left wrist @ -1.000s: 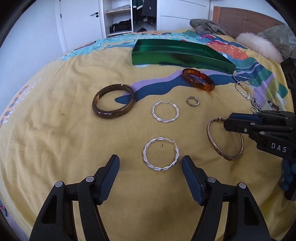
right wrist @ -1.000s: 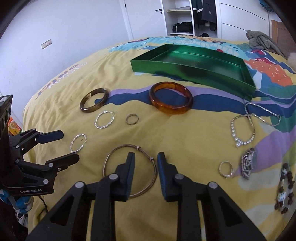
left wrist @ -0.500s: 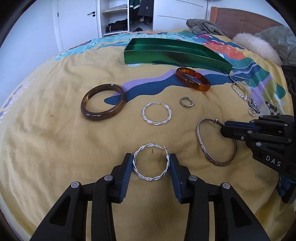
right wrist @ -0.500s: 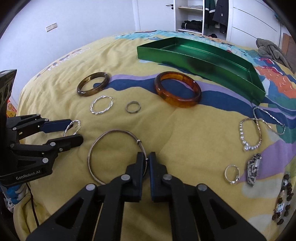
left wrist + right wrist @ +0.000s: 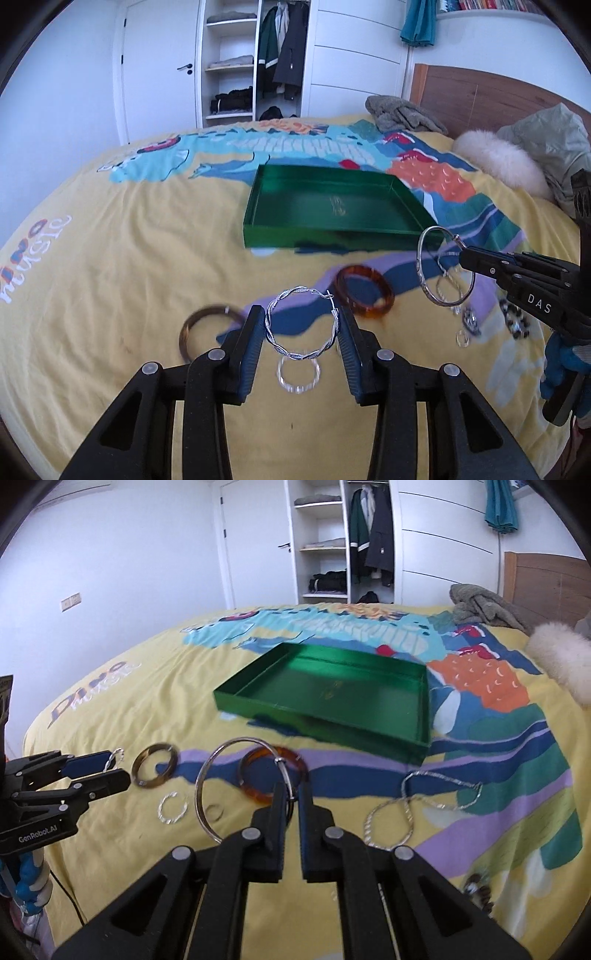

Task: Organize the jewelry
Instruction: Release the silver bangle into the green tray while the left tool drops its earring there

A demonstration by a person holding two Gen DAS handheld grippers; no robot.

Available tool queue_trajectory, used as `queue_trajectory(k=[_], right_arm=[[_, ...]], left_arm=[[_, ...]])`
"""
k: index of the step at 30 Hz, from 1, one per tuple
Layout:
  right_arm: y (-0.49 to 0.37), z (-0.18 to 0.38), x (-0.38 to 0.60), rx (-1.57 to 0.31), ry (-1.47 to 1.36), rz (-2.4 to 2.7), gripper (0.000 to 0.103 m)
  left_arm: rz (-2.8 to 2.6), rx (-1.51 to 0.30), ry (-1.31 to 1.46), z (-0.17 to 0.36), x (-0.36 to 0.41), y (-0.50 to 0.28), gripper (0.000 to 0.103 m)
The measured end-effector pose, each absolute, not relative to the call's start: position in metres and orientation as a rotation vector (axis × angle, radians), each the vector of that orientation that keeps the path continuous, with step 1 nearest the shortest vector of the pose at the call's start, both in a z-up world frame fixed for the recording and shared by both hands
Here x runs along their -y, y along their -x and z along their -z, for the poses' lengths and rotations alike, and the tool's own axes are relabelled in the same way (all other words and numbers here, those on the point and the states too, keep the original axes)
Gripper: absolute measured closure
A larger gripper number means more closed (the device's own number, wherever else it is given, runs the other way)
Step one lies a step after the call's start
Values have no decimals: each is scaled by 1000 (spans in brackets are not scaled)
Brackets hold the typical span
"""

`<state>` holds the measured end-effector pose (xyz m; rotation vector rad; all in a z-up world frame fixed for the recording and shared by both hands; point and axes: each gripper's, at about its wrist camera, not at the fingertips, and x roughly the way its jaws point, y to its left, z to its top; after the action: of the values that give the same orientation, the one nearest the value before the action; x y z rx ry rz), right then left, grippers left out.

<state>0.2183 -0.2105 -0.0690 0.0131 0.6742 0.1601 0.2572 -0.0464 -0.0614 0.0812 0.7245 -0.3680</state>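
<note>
My left gripper (image 5: 301,323) is shut on a twisted silver hoop (image 5: 334,332) and holds it above the bedspread. My right gripper (image 5: 291,794) is shut on a thin metal bangle (image 5: 201,775), also lifted; it shows in the left wrist view (image 5: 419,258). The open green tray (image 5: 332,206) lies beyond both, also in the right wrist view (image 5: 332,694). An amber bangle (image 5: 364,291), a dark brown bangle (image 5: 188,328) and a second twisted hoop (image 5: 297,373) lie on the bed.
Silver chains (image 5: 424,794), a small ring (image 5: 461,338) and beaded pieces (image 5: 513,321) lie to the right. A fluffy white pillow (image 5: 502,162) and grey clothes (image 5: 402,114) sit near the headboard. The wardrobe stands behind the bed.
Both grippers have risen from the bed with their pieces: the left with the twisted hoop, the right with the thin bangle. Both views now tilt up toward the green tray.
</note>
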Motion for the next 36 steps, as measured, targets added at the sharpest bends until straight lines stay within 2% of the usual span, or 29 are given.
queue_trajectory(k=[7,16,22,30,32,33,34,36], right_arm=[[-300,54,274,-671,-161,3,98],[-389,102,302,-798,-134,76,97],[-416,131,294,-860,-78,68,98],[-422,131,279,-865,6,69,96],[-420,129,278,-866,6,69,93],[-420,126,279,-862,3,71,85],[-417,123,279,-858,2,79,72],[-411,114,280,-839,-11,75,64]], left_arm=[[333,-701,-84,43,91,-356,63],[273,-812,-133,101,147,-451,63],[225,-856,-138,127,152,-476,63],[212,-883,-105,137,143,-481,63],[212,-874,-100,132,139,-479,61],[213,-868,-97,129,137,-477,60],[214,-861,-94,123,135,-474,56],[216,-839,-93,110,131,-468,51]])
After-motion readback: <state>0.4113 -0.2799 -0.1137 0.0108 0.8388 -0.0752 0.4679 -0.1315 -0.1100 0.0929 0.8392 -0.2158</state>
